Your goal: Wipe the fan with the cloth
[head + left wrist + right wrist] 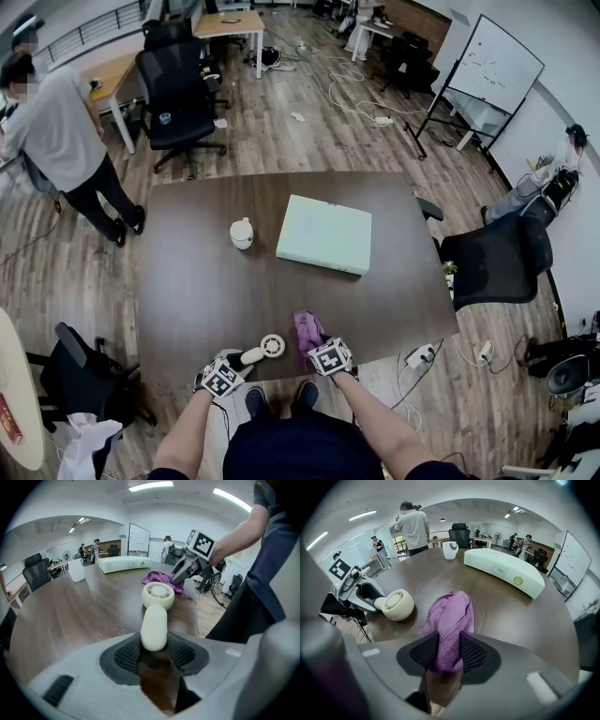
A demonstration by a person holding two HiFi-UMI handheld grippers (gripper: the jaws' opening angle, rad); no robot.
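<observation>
Wood plank floor [309, 122] all round the table [206, 281], pale cables [352, 98] trailing beyond the table's far side. Left of the table, a person [56, 131] standing in a grey top. Past the table's far left corner, a black office chair [178, 89] beside light wooden desks [230, 23]. Dark brown matte table top, mostly bare. On the table's left half, a white cup [242, 233]. At the table's near edge, the left gripper [240, 361], pads clamped on the handle of the small cream fan [272, 346], its round head face up, on or just above the table top. Further right along the table's near edge, the purple cloth [307, 328], bunched on the wood, its near end pinched between the pads of the right gripper [316, 343]. At the table's middle, a flat pale box [324, 234]. Right of the table, another black chair [497, 262] and a power strip [419, 356] on the floor. Past the table's far right corner, a whiteboard [497, 64] on a stand.
</observation>
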